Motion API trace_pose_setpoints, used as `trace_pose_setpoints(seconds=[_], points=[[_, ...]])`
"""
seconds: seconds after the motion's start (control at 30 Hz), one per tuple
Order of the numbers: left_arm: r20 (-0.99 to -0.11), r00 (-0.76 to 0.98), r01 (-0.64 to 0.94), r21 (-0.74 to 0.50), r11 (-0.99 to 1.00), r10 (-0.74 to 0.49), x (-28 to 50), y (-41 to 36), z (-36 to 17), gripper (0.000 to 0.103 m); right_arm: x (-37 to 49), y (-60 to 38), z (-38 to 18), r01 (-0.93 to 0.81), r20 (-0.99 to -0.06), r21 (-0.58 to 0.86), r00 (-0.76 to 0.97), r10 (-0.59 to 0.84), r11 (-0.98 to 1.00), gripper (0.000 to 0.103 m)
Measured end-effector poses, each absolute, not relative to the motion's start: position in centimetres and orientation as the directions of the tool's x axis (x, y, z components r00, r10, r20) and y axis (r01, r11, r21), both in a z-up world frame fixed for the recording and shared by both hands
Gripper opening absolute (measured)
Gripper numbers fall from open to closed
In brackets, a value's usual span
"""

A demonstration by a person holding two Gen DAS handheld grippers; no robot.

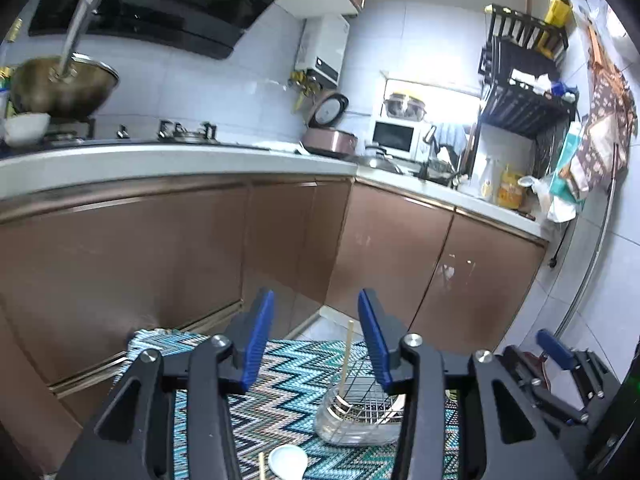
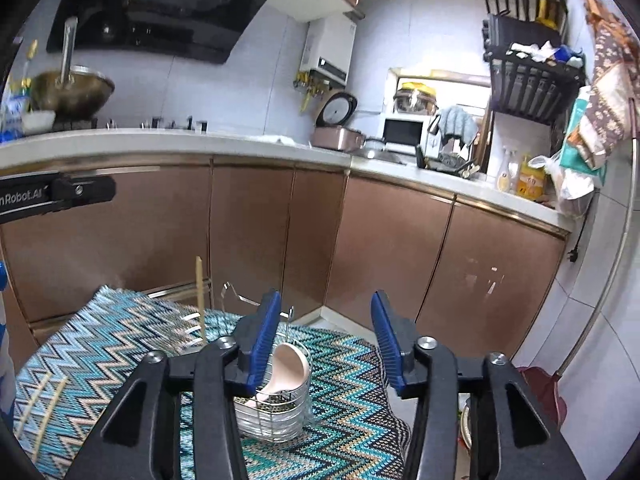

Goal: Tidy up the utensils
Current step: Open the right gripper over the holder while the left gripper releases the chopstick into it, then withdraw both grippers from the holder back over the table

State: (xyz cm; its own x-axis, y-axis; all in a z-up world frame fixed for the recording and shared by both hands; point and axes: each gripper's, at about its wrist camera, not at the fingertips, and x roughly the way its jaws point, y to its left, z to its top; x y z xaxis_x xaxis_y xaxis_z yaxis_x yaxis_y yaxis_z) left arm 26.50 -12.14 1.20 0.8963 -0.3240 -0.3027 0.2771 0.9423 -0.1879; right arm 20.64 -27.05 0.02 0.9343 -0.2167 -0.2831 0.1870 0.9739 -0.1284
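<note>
Place: you're in a home kitchen.
Evidence: you see a wok [image 1: 64, 84] on the stove, range hood [image 1: 160, 4], rice cooker [image 1: 330, 136], microwave [image 2: 404, 130], dish rack [image 2: 532, 76].

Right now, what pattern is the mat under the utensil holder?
Teal, black and beige zigzag mat, clearest in the right wrist view.

**Utensils and holder: current arrangement**

Wire utensil holder [image 2: 276, 420] upright on zigzag-patterned mat, seated in a clear drip tray. Pale ceramic spoon [image 2: 290, 372] inside, bowl up, leaning against the rim. One wooden chopstick [image 2: 199, 300] standing upright in the holder. White spoon [image 1: 287, 460] and loose chopsticks [image 2: 48, 408] flat on the mat.
</note>
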Motion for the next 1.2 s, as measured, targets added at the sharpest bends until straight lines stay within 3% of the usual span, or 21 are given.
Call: trace_pose_setpoints(seconds=[0.1, 0.27, 0.33, 0.4, 0.8, 1.1, 1.2], points=[[-0.278, 0.908, 0.271, -0.183, 0.945, -0.314, 24.1, -10.3, 2.9, 0.042, 18.1, -26.8, 2.1, 0.185, -0.247, -0.103, 0.947, -0.205, 0.977, 0.06], [-0.257, 0.92, 0.258, -0.171, 0.951, -0.296, 20.3, -7.4, 4.6, 0.045, 13.6, -25.5, 5.1, 0.178, -0.196, -0.087, 0.962, -0.192, 0.98, 0.09], [-0.253, 0.928, 0.238, -0.159, 0.958, -0.273, 18.5, -6.1, 5.0, 0.053, 11.5, -24.9, 6.1, 0.182, -0.17, -0.081, 0.966, -0.193, 0.98, 0.102], [-0.244, 0.936, 0.219, -0.157, 0.963, -0.252, 16.7, -4.6, 5.3, 0.059, 9.6, -24.4, 6.8, 0.178, -0.146, -0.071, 0.972, -0.187, 0.981, 0.103], [-0.258, 0.938, 0.191, -0.18, 0.965, -0.234, 10.3, 1.7, 6.1, 0.059, 2.5, -22.4, 9.6, 0.094, -0.067, -0.009, 0.993, -0.094, 0.996, 0.103], [-0.432, 0.855, 0.228, -0.188, 0.955, -0.289, 12.1, 2.0, 2.3, 0.058, 2.9, -22.6, 7.8, -0.02, -0.157, 0.078, 0.987, 0.032, 0.997, 0.103], [-0.507, 0.802, 0.246, -0.203, 0.948, -0.317, 13.8, 1.6, -0.1, 0.055, 4.4, -23.2, 5.7, -0.067, -0.228, 0.125, 0.969, 0.094, 0.99, 0.093]])
